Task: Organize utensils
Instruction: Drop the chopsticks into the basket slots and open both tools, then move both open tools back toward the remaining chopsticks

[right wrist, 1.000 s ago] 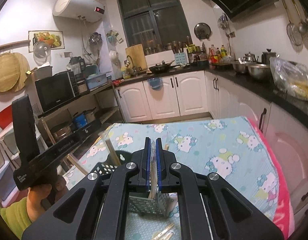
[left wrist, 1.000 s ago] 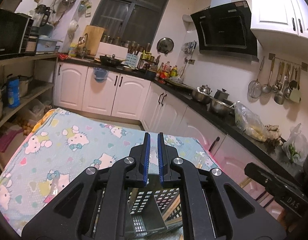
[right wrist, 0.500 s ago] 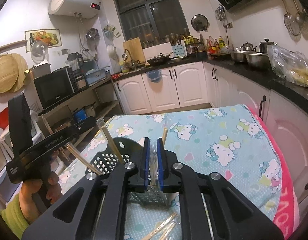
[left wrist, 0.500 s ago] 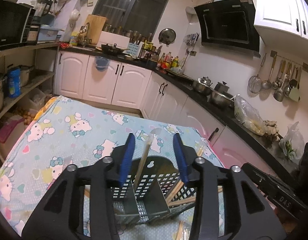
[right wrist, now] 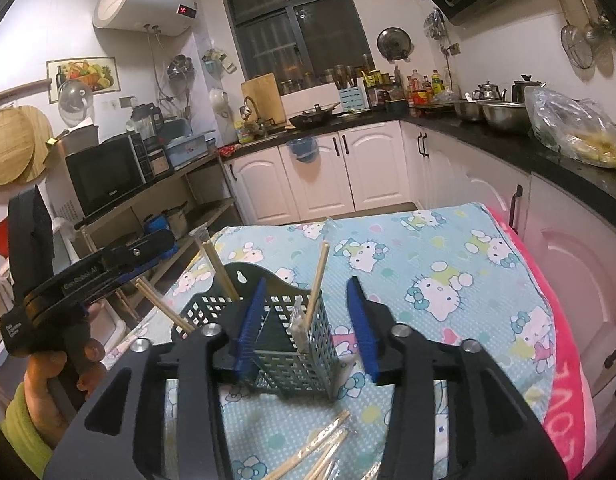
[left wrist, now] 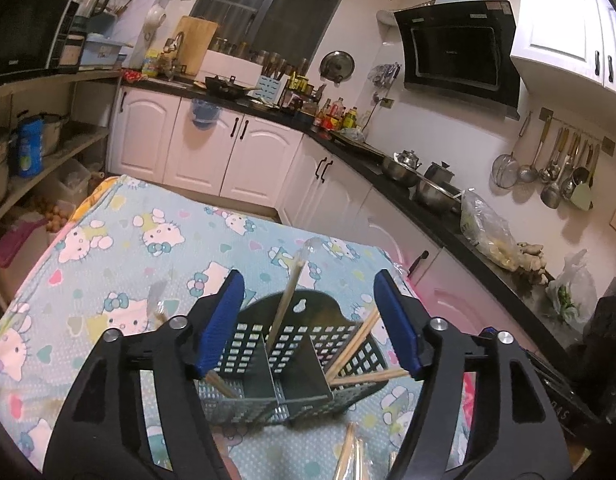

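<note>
A dark slotted utensil basket (left wrist: pixel 292 364) with dividers stands on the Hello Kitty tablecloth (left wrist: pixel 120 248). Wrapped wooden chopsticks (left wrist: pixel 290 292) lean in its compartments. My left gripper (left wrist: pixel 308 324) is open and empty, just above the basket. In the right wrist view the basket (right wrist: pixel 288 336) holds a wrapped chopstick pair (right wrist: pixel 313 292), and my right gripper (right wrist: pixel 306 332) is open around it, empty. More wrapped chopsticks (right wrist: pixel 315 448) lie loose on the cloth before the basket. The left gripper's body (right wrist: pixel 88 276) shows at the left.
Kitchen counters (left wrist: pixel 407 184) with pots and a plastic bag run along the right side. White cabinets (right wrist: pixel 327 172) stand beyond the table. Shelves with a microwave (right wrist: pixel 104 176) are at the left. The table's pink edge (right wrist: pixel 563 360) is on the right.
Both grippers have opened. The right one has let go of the wrapped chopsticks, which now stand in the basket. Both views have tilted down toward the basket.
</note>
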`<state>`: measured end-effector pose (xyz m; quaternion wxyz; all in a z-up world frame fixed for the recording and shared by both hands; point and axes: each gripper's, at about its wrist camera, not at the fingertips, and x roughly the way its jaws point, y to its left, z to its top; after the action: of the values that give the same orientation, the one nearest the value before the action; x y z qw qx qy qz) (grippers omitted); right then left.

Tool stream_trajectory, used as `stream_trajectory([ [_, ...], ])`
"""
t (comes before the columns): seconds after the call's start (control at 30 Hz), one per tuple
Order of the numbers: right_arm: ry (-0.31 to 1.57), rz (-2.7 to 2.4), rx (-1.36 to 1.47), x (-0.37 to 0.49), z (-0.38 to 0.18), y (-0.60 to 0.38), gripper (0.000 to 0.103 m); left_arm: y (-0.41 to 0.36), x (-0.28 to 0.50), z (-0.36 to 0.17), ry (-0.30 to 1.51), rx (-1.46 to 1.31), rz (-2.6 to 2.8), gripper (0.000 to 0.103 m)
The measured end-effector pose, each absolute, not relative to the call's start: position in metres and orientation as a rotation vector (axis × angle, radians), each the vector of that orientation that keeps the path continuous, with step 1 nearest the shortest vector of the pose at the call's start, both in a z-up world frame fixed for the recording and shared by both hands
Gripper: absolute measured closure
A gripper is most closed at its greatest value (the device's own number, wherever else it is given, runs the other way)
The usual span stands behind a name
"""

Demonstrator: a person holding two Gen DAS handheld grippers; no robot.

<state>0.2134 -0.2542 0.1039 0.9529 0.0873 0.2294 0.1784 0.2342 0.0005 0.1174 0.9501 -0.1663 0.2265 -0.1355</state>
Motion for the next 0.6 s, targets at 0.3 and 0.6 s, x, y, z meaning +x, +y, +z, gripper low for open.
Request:
stream_trajectory([
  [0.3, 0.480, 0.351, 0.162, 0.195, 0.098, -0.259, 0.049, 0.001, 0.209, 0.117, 0.469, -0.353, -0.294, 0.024],
  [0.6, 0.482, 0.351, 0.137, 0.176, 0.095, -0.255, 0.045, 0.007, 0.186, 0.109, 0.488, -0.357, -0.288, 0.012],
])
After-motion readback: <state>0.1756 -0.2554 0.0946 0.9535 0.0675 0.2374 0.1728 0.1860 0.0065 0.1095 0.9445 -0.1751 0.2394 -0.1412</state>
